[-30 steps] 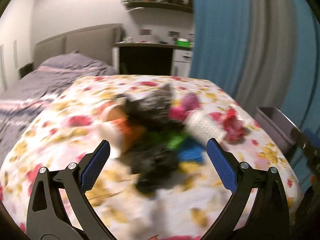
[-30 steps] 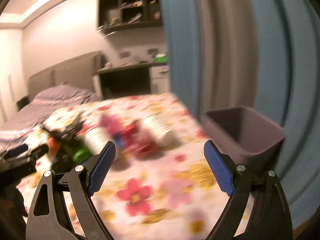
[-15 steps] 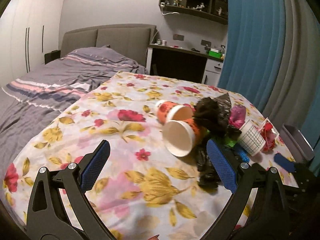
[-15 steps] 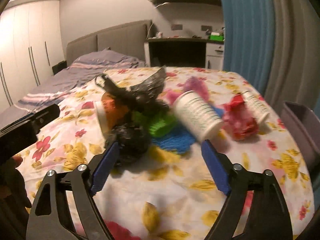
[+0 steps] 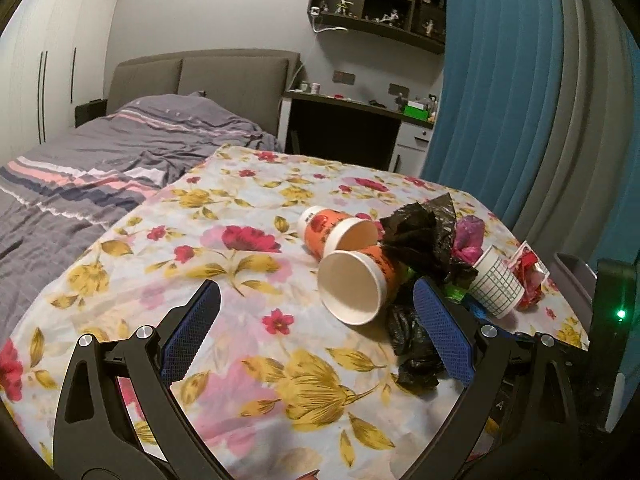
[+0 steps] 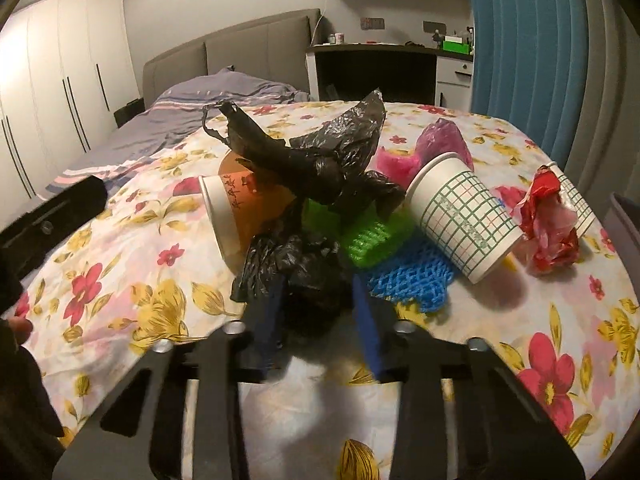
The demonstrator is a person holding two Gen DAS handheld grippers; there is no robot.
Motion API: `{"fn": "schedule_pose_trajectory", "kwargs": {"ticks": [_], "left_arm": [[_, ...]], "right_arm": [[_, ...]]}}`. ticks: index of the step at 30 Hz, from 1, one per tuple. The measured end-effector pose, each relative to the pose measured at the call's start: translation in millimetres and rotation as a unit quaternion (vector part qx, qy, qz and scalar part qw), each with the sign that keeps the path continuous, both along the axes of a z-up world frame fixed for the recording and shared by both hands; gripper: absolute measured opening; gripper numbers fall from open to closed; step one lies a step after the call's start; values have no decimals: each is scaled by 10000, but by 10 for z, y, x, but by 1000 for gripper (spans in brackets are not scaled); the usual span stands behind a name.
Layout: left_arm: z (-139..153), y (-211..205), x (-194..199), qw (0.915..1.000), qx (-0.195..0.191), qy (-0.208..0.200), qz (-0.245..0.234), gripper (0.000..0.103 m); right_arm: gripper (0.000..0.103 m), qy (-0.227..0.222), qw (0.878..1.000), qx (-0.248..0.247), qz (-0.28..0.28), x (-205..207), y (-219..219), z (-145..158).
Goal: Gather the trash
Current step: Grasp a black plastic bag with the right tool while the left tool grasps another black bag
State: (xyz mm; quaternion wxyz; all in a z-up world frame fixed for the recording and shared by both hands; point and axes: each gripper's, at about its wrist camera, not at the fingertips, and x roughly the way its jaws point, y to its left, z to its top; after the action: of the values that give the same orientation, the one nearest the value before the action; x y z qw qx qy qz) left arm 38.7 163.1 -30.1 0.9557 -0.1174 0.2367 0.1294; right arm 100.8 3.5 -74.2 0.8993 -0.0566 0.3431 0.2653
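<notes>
While the counter covered by a white cloth printed with red and yellow flowers (image 5: 224, 264) fills the lower part of both views, a heap of trash is seen gathered ahead of the two claws. Beyond the counter, to the left of the left claw (image 5: 316, 332), a bed with grey striped bedding (image 5: 120, 160) is shown. At the far right of the right claw (image 6: 316, 312), the edge of a grey plastic bin (image 6: 626, 224) is visible just past the counter's rim.

Within the heap, a large crumpled black plastic bag (image 6: 320, 160) is draped over the other pieces, straight ahead of the right claw. A smaller crumpled black plastic bag (image 6: 304, 264) lies between the blue pads of the right claw, whose jaws are closing on it; whether the pads already press it cannot be told. To the right of that claw, a white paper cup with a green grid print (image 6: 460, 216) lies on its side, and a crumpled red wrapper (image 6: 550, 220) is seen beyond it. An orange paper cup with a white inside (image 6: 236, 212) lies tipped to the left of the bag, a green foam net (image 6: 372, 232) and a blue foam net (image 6: 412, 280) are tucked under the heap, and a pink plastic bag (image 6: 440, 140) sits behind.

The left claw is held apart with nothing between its pads, above bare cloth, the heap being just to its right.
</notes>
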Motion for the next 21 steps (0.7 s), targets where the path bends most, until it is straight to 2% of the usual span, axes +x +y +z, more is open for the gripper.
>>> {"fn": "schedule_pose_trajectory", "kwargs": {"ticks": [1, 4, 11, 17, 21], "left_arm": [[-7, -14, 16, 10000, -14, 6, -33, 96], [-12, -60, 49, 10000, 2, 1, -99, 96], [5, -172, 158, 9996, 69, -10, -266, 96], [46, -278, 509, 9979, -246, -63, -601, 95], [43, -325, 769, 9979, -285, 12, -586, 90]], "right_arm": [[19, 13, 10000, 21, 22, 0, -9, 0], [8, 0, 10000, 22, 58, -20, -49, 1], [7, -294, 9994, 163, -90, -170, -359, 100], [7, -278, 9977, 430, -454, -236, -730, 157], [6, -360, 9962, 511, -602, -288, -884, 211]]}}
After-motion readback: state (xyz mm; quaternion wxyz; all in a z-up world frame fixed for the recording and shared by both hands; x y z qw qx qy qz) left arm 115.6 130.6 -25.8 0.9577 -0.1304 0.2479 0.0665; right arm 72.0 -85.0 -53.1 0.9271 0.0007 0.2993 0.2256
